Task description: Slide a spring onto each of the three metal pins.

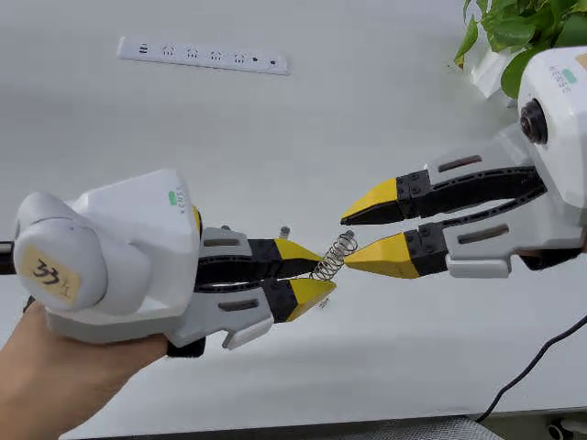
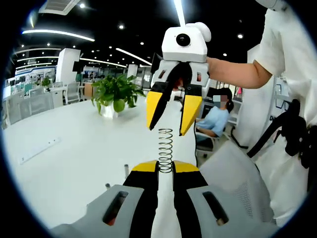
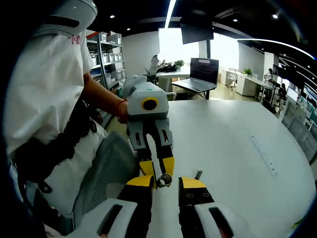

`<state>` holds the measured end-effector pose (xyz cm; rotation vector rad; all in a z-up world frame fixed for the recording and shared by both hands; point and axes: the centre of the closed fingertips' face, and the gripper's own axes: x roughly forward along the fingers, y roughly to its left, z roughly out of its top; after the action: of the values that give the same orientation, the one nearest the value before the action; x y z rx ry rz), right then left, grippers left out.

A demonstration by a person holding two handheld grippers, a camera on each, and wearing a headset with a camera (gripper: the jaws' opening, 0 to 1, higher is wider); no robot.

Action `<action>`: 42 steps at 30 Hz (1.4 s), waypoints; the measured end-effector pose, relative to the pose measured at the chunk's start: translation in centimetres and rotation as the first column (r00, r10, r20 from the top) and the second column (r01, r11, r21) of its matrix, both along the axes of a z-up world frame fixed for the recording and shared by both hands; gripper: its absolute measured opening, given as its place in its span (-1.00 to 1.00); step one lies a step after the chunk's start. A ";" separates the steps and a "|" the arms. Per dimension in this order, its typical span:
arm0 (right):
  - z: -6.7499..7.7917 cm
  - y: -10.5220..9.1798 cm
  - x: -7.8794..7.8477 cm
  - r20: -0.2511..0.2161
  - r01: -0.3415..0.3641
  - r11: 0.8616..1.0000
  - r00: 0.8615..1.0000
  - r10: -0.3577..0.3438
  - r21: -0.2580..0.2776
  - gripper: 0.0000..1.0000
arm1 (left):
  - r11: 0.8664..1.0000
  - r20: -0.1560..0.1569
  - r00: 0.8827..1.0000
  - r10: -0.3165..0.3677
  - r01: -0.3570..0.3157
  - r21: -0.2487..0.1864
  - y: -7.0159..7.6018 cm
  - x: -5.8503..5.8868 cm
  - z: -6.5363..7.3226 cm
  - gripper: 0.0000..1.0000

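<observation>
A small steel spring (image 1: 334, 257) sticks out up and to the right from my left gripper (image 1: 323, 272), which is shut on its lower end. In the left gripper view the spring (image 2: 165, 148) rises straight from between the yellow tips. My right gripper (image 1: 347, 238) faces it, open, its lower fingertip almost touching the spring's free end. From the right gripper view, the spring's end (image 3: 165, 179) sits between my open right gripper (image 3: 167, 183) tips. One upright metal pin (image 1: 285, 233) stands on the white table behind the left gripper, and a pin (image 3: 198, 173) shows near the right jaw.
A white power strip (image 1: 202, 55) lies at the table's far side. A potted plant (image 1: 518, 37) stands at the far right corner. A black cable (image 1: 532, 367) runs off the near right edge. A grey mesh chair (image 2: 233, 173) stands by the table.
</observation>
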<state>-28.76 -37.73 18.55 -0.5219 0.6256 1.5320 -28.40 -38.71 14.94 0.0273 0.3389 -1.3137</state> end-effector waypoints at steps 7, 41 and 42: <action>-1.1 0.2 -0.1 0.017 -0.167 0.976 0.985 0.171 -0.139 -0.66 | 1.000 0.004 1.000 -0.007 0.007 -0.001 -0.1 0.1 0.1 -0.87; -2.8 0.5 -0.5 -0.009 -0.353 0.876 0.929 0.371 -0.328 -0.86 | 1.000 0.001 1.000 -0.015 0.015 -0.013 0.0 0.0 -0.2 -0.87; -2.8 0.5 -0.6 -0.011 -0.353 0.875 0.929 0.371 -0.331 -0.86 | 1.000 0.001 1.000 -0.014 0.014 -0.014 0.0 0.0 -0.2 -0.87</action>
<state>-29.32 -37.25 15.76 -0.9773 0.7794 1.7675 -28.37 -38.69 14.71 0.0187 0.3295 -1.3295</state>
